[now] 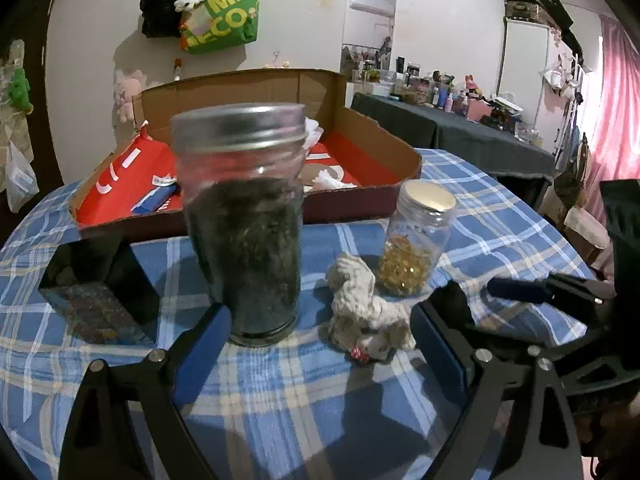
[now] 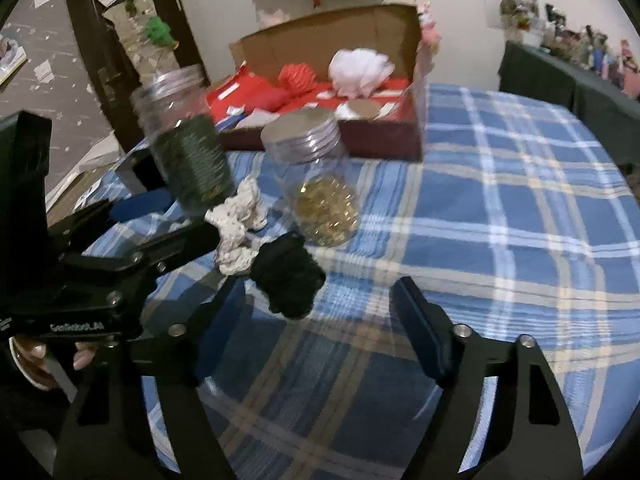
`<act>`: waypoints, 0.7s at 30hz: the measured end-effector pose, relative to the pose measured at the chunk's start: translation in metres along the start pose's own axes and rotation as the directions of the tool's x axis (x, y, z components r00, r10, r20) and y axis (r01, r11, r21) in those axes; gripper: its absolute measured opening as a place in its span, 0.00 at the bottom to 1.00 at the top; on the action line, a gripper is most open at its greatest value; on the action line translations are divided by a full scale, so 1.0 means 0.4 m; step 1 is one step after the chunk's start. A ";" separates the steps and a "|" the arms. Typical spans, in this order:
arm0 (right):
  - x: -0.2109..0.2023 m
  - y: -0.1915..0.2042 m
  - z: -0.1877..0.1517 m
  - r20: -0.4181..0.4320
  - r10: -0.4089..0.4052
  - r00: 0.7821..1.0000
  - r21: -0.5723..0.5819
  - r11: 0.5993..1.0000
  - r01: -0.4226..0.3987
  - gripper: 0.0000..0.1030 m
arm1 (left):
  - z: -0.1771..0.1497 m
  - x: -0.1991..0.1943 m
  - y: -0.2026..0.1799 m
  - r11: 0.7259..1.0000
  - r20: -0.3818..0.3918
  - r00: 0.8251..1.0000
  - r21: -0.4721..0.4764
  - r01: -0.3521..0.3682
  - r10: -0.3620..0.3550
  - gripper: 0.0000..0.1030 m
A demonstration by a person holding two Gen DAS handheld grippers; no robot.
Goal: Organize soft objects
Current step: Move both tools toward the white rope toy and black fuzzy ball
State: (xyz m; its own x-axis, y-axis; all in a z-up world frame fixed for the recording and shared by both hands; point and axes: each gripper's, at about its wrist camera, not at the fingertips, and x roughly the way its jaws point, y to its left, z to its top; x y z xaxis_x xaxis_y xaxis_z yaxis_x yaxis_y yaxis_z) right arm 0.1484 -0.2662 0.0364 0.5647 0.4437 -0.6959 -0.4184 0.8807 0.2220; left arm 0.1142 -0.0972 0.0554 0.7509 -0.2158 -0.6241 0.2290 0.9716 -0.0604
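Bench (image 1: 500,216) under a blue plaid cloth, both wrist views. At centre of the left view a white crocheted toy (image 1: 366,316) lies between a tall jar of dark leaves (image 1: 244,220) and a small jar of golden beads (image 1: 416,240); in the right view a black crocheted piece (image 2: 290,276) touches it at lower centre. The left hand-held gripper (image 1: 320,344) stands spread, holding nothing. The right hand-held gripper (image 2: 316,320) is also parted and empty. The cardboard box (image 2: 332,36) at upper centre already holds red and white soft items, so it probably serves as the collecting place.
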 end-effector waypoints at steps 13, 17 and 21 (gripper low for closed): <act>-0.004 -0.002 0.003 -0.006 0.041 0.999 0.012 0.999 -0.041 0.68 | 0.012 0.010 -0.007 1.000 -0.005 1.000 0.011 -0.026 0.026 0.89; -0.014 -0.004 0.015 -0.008 0.053 0.999 -0.019 0.998 -0.054 0.68 | 0.007 0.000 -0.007 1.000 -0.005 1.000 0.011 -0.026 0.026 0.86; -0.020 -0.002 0.027 -0.021 0.097 0.995 -0.070 0.993 -0.098 0.65 | 0.001 -0.011 -0.010 1.000 0.002 1.000 0.007 -0.019 0.019 0.78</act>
State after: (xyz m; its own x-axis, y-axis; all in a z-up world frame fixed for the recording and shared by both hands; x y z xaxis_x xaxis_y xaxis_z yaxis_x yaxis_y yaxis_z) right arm 0.1518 -0.2687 0.0489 0.5066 0.5234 -0.6851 -0.5208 0.8191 0.2406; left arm 0.1100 -0.1003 0.0588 0.7563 -0.1970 -0.6238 0.2187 0.9749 -0.0427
